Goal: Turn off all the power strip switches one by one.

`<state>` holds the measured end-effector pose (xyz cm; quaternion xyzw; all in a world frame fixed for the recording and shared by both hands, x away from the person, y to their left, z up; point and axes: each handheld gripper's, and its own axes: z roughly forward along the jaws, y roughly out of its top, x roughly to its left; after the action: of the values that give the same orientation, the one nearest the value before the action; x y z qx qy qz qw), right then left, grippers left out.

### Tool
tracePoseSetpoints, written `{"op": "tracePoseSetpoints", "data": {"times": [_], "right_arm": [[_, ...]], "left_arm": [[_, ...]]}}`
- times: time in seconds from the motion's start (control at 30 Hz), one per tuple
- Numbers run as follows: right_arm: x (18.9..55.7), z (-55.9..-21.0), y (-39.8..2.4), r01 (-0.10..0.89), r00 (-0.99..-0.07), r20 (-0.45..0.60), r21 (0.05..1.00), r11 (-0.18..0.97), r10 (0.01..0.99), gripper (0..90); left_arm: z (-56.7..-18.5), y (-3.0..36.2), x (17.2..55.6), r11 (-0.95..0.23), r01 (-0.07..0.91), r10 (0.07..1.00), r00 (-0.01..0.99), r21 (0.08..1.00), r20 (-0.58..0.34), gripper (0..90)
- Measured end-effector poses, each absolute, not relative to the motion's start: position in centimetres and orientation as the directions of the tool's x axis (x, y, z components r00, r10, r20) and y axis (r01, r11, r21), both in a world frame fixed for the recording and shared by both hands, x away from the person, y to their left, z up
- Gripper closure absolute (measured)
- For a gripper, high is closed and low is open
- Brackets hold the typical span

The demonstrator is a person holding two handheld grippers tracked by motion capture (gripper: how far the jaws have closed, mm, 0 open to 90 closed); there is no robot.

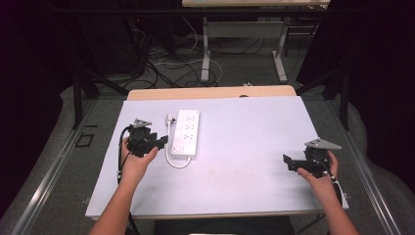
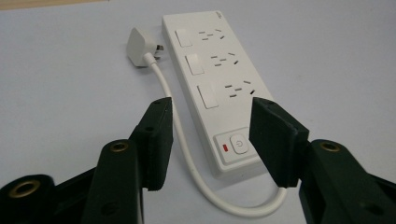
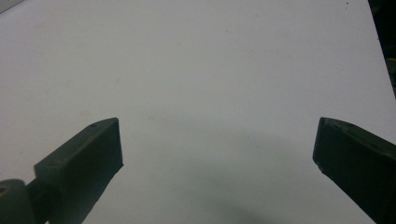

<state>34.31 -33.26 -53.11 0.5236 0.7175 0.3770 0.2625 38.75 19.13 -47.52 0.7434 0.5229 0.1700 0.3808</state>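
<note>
In the left gripper view, power strip [image 2: 219, 88] switches and plug [image 2: 140, 46] — both grippers' fingers released, nothing held.

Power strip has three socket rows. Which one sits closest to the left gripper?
The socket row next to the power button, at the end of the power strip facing the left gripper; the other two lie farther, toward the plug.

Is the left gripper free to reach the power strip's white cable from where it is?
Probably yes: the left gripper, jaws apart and empty, faces the cable beside the power strip, with nothing between.
</note>
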Motion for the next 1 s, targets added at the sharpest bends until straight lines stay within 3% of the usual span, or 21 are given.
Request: {"op": "tracePoseSetpoints", "data": {"times": [0.43,0.67,1.0], "right_arm": [[34.4,-53.2,-33.1,0.556,-0.314,0.028,0.816,0.160,0.949,0.9],[34.4,-53.2,-33.2,0.556,-0.314,0.027,0.815,0.161,0.949,0.9],[34.4,-53.2,-33.2,0.561,-0.312,0.027,0.812,0.161,0.950,0.9]], "left_arm": [[-47.7,18.4,39.3,-0.184,0.683,0.909,0.392,0.707,-0.142,67.6],[-48.4,17.9,39.7,-0.189,0.711,0.914,0.379,0.677,-0.143,81.2],[-49.0,16.9,40.4,-0.199,0.743,0.909,0.384,0.639,-0.163,89.9]]}}
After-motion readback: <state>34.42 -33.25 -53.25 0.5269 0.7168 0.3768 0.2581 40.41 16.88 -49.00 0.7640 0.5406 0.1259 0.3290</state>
